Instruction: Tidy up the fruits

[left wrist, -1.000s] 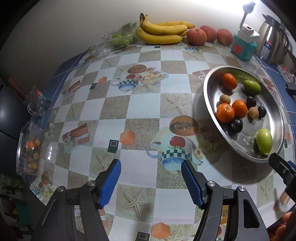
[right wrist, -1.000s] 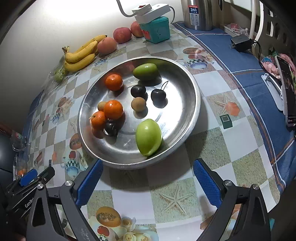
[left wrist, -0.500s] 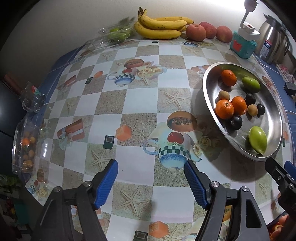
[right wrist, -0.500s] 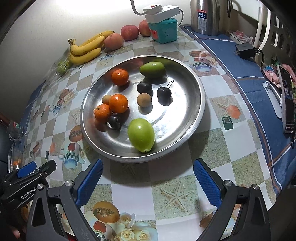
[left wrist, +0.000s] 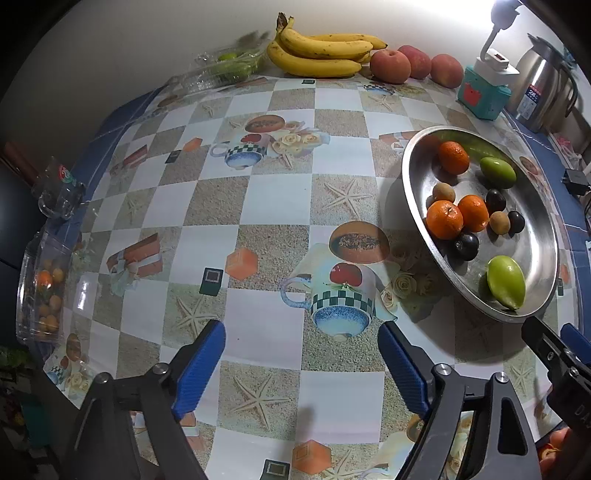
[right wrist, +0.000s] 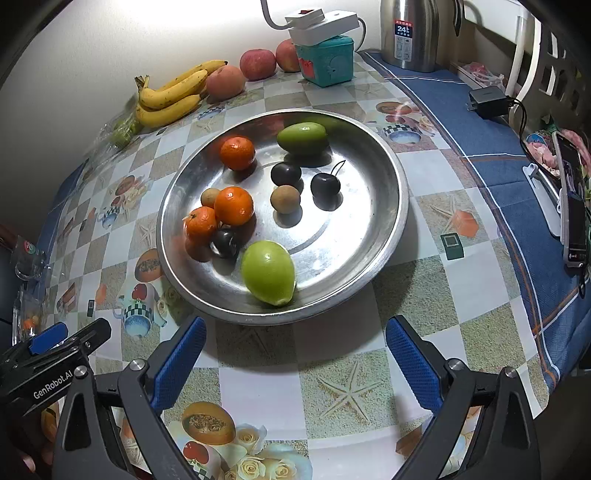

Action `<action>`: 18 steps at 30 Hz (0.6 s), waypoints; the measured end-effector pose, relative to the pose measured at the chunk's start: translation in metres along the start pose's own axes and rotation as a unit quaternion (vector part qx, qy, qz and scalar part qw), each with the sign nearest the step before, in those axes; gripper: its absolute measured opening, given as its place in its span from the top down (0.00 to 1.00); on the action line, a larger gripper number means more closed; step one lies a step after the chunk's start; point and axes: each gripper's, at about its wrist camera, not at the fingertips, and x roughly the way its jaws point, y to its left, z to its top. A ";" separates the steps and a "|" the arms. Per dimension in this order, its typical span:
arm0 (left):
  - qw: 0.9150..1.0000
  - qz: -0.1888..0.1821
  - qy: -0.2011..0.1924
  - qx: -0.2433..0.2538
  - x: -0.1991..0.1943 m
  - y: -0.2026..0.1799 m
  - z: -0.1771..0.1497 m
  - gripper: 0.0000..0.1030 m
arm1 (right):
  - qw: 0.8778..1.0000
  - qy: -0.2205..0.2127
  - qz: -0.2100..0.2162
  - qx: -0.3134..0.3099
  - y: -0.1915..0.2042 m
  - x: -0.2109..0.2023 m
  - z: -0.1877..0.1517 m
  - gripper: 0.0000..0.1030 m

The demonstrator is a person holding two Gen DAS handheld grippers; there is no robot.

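A round steel tray (right wrist: 391, 236) (left wrist: 417, 206) holds a green mango (right wrist: 269, 272) at its near rim, a second green mango (right wrist: 302, 138), three oranges such as one (right wrist: 233, 205), brown longans (right wrist: 285, 198) and dark plums (right wrist: 325, 185). My right gripper (right wrist: 295, 362) is open and empty, just short of the tray's near rim. My left gripper (left wrist: 301, 363) is open and empty over the patterned tablecloth, left of the tray. Bananas (left wrist: 321, 55) and peaches (left wrist: 390, 66) lie by the far wall.
A teal box with a white power strip (right wrist: 325, 62) and a steel kettle (right wrist: 408, 33) stand at the back. A charger (right wrist: 487, 101) and a phone (right wrist: 574, 218) lie on the right. A clear box of small fruit (left wrist: 42, 291) and a glass mug (left wrist: 59, 192) sit at the left edge.
Both grippers have pulled back a little toward the near table edge; the tray and far fruit look smaller and farther away. Both stay open and empty.
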 end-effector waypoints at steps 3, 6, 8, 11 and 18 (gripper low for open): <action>1.000 -0.007 -0.002 -0.002 0.000 0.001 0.001 0.03 | 1.000 0.000 0.000 0.000 0.001 0.000 0.000 0.05; 1.000 -0.010 -0.005 -0.001 -0.001 0.000 0.001 0.02 | 1.000 0.000 0.000 -0.001 0.001 0.001 0.000 0.05; 1.000 -0.011 -0.003 -0.002 -0.001 0.000 0.001 0.00 | 1.000 0.000 0.000 0.000 0.001 0.001 0.000 0.05; 1.000 -0.012 -0.002 -0.005 0.000 0.001 0.001 0.00 | 1.000 0.000 0.000 0.000 0.001 0.001 0.000 0.05; 1.000 -0.013 0.000 -0.009 0.001 0.003 0.001 0.00 | 1.000 0.000 0.000 -0.002 0.001 0.001 -0.001 0.05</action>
